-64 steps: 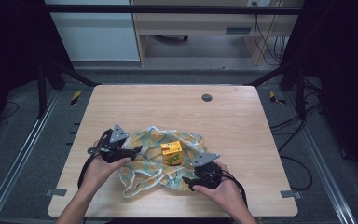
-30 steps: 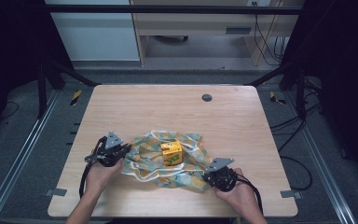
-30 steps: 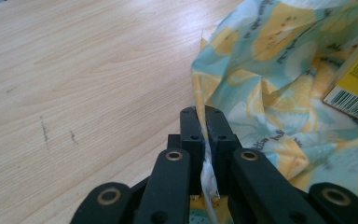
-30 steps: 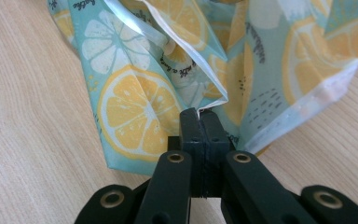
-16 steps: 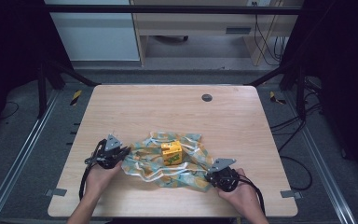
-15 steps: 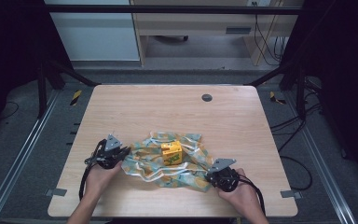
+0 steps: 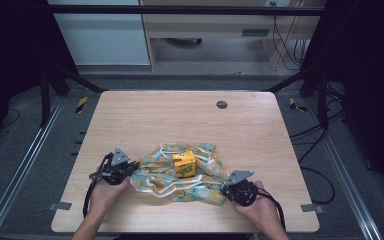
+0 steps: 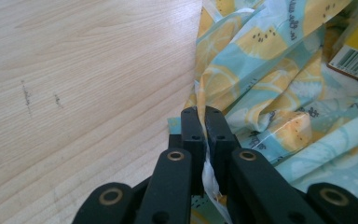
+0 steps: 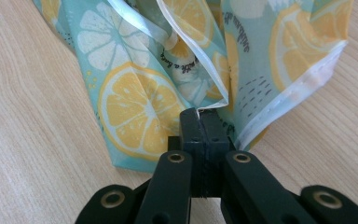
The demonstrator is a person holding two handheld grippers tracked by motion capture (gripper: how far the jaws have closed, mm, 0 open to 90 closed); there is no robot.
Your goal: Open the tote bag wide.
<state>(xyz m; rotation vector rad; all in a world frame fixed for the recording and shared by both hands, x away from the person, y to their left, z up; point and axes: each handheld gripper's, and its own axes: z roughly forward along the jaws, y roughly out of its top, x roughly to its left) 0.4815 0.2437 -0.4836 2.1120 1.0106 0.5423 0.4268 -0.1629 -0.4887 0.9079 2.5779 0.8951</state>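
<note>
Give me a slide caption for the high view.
Two hand-held grippers, left gripper and right gripper, pinch opposite ends of a lemon-print cloth around a yellow box.

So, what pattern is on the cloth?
Lemon slices on light blue cloth, clearest in the right gripper view.

Grippers apart, cloth pulled out flatter

Left gripper (image 7: pixel 130 167) and right gripper (image 7: pixel 228 188) now sit wider apart and nearer the person than two seconds ago; lemon-print cloth (image 7: pixel 180 177) stretches between them, less bunched around the yellow box (image 7: pixel 184 164).

Left gripper (image 7: pixel 130 168) and right gripper (image 7: pixel 228 188) sit low (jaws clamped tight), hands well apart.
</note>
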